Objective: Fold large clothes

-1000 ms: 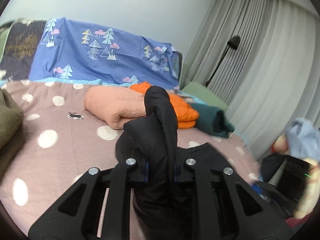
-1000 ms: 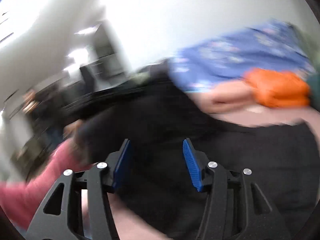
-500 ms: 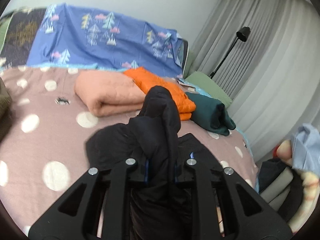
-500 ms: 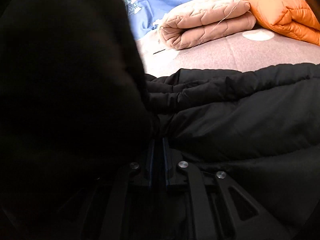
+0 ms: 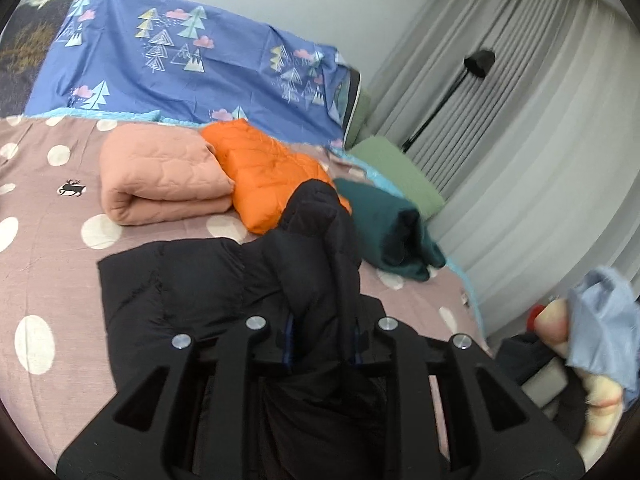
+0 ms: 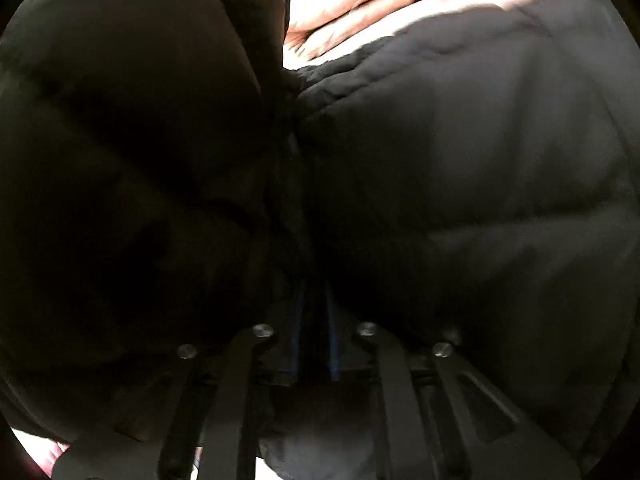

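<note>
My left gripper is opening around the black coat; my right gripper pinches it. Next, lay the fold flat mid-frame.

Left wrist view looks down across the bed toward curtains at 2 o'clock; right wrist view presses against the same black jacket.

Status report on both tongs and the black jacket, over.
Left tongs opening, black jacket between. Right tongs shut on it. Folded orange jacket just beyond.
</note>
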A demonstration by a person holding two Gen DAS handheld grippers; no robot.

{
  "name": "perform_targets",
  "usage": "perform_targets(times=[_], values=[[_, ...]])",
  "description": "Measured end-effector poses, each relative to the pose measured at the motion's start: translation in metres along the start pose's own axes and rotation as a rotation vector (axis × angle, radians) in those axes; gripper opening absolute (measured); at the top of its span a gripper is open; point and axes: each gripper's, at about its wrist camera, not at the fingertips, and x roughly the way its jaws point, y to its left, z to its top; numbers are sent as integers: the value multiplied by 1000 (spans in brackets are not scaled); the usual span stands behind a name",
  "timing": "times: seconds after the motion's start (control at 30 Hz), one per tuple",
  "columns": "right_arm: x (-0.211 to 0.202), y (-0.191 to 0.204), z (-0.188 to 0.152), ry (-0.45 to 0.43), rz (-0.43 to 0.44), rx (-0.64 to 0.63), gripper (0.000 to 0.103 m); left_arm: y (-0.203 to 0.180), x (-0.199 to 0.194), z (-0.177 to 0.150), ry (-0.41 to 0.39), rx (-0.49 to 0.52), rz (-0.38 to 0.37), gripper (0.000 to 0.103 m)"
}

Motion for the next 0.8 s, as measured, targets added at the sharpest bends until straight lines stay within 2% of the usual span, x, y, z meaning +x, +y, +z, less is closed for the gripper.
perform_targets(times=[0.07,0.1,0.17,0.2,0.27,0.3,0.33,0.4,0.43,0.47,0.6,0.67,0.8], values=[[-26,0,-7,-60,-1,-8,11,-13,17,-5,30,29,-1,23],[-52,0,-13,-149,-32,-28,11,-18,23,-8,40,39,1,24],[-94,-5,-23,-298,-138,-42,24,-31,38,-13,63,65,6,25],[-121,-13,-32,-403,-191,-11,26,-37,46,-16,75,77,4,26],[-149,-23,-48,-494,-194,36,28,-50,66,-24,116,107,-7,27],[-162,-27,-59,-525,-166,51,29,-56,76,-29,138,119,-11,28],[-170,-27,-74,-538,-146,51,31,-62,89,-34,164,128,-16,29],[-179,-27,-99,-547,-115,32,43,-73,114,-46,220,150,-34,32],[-186,-26,-104,-546,-100,24,51,-78,122,-50,236,157,-40,33],[-191,-26,-109,-541,-93,20,54,-82,131,-54,252,166,-49,35],[-191,-13,-124,-551,-124,-16,56,-97,154,-64,268,205,-67,36],[-194,-13,-124,-550,-115,-24,61,-98,161,-66,275,197,-81,37],[-194,-19,-127,-524,-84,-3,64,-93,169,-67,280,173,-104,37]])
